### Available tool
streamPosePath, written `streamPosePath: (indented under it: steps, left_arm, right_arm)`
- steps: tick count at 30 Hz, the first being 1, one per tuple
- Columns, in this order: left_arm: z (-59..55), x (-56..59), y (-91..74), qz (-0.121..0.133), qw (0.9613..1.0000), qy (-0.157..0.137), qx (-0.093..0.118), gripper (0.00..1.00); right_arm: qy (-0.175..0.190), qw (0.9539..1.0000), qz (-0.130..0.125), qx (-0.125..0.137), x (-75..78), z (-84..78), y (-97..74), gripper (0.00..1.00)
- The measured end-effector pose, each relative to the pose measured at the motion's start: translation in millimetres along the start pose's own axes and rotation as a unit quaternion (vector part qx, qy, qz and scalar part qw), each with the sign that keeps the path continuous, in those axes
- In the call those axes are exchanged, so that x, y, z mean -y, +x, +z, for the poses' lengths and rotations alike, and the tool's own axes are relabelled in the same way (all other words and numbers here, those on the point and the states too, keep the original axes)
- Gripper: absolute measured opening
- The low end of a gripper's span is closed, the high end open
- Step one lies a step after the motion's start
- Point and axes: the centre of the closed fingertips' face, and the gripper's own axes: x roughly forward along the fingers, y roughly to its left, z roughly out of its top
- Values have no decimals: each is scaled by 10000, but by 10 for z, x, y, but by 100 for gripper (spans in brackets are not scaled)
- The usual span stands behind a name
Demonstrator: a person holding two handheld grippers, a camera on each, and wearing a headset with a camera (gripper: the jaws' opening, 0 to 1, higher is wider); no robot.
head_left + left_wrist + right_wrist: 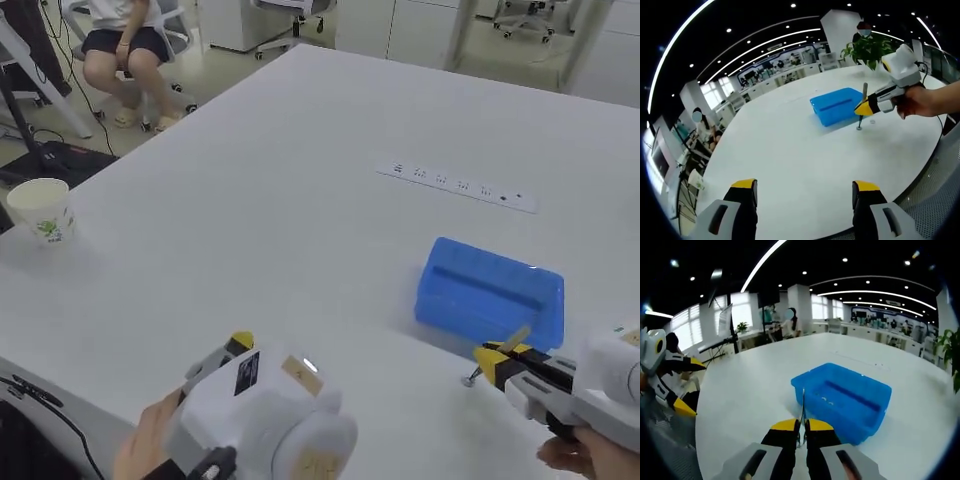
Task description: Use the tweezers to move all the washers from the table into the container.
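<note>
The blue plastic container (490, 290) sits on the white table (260, 230) at the right; a few small washers (827, 400) lie on its floor. My right gripper (495, 357) is just in front of the container's near side, shut on thin metal tweezers (864, 97). The tweezers' tips (470, 379) point down and meet the table at a small washer (859, 128). In the right gripper view the tweezers (803, 405) stand up from my right gripper (801, 426). My left gripper (802, 187) hovers open over bare table, well left of the container.
A paper cup (40, 210) stands near the table's left edge. A white power strip (455, 185) lies beyond the container. A person sits on a chair (125, 50) past the far left corner. A black cable (40, 400) runs by the near left edge.
</note>
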Motion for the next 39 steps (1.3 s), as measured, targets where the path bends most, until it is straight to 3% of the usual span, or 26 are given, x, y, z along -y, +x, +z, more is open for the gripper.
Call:
streamPosePath:
  steps: [10, 25, 39]
  left_arm:
    - [2, -19, -5, 44, 10000, -30, 12, 79]
    - [-5, -11, -2, 40, 10000, 1, -4, 79]
    - [-7, -3, -3, 31, 10000, 8, -22, 79]
  right_arm:
    - [-350, 9992, 89, -145, -104, 60, -25, 2]
    - [-107, 9997, 99, 172, -52, 437, -230, 2]
    - [-82, 9991, -8, 406, 76, 696, -228, 2]
